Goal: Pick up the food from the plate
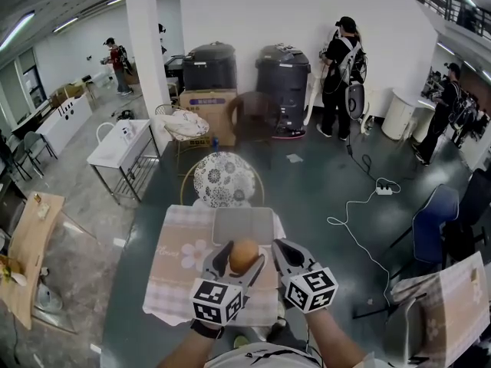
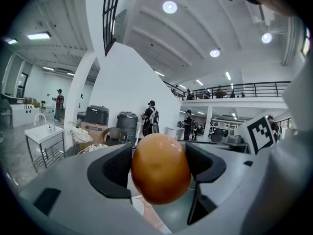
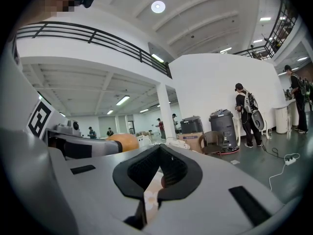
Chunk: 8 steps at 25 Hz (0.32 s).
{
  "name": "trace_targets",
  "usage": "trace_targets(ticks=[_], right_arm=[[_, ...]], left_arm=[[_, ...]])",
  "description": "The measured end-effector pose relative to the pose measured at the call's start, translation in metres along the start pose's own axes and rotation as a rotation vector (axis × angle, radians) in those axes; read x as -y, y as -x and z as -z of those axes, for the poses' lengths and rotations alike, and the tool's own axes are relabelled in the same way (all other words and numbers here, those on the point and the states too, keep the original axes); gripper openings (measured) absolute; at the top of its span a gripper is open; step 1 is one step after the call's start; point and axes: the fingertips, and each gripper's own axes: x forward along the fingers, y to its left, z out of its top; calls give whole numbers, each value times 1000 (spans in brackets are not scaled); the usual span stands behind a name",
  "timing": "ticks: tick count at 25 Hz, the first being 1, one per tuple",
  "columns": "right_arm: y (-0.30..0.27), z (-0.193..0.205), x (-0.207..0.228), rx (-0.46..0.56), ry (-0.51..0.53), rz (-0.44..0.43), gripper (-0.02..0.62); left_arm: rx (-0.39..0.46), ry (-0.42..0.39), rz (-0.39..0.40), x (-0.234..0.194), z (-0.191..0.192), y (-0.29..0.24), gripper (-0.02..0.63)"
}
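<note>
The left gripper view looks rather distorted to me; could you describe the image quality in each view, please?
Left gripper view: the round orange food is sharp with a soft highlight on top, and there is strong fisheye curvature and dark corners. Right gripper view: same curvature and vignette, with a mosaic patch top left. Head view: evenly lit, bowed edges, no harsh shadows.

A small desk (image 1: 159,307) draped in a pale checked, flower-printed cloth (image 1: 178,265) carries a grey rectangular plate (image 1: 244,222) at its far edge.
</note>
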Motion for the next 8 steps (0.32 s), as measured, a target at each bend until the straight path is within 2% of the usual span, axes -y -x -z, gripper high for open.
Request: trace_targets(ticks=[8], right_arm=[[-4, -2, 3, 7, 4, -2, 15]], left_arm=[[2, -8, -6, -7, 1, -6, 341]])
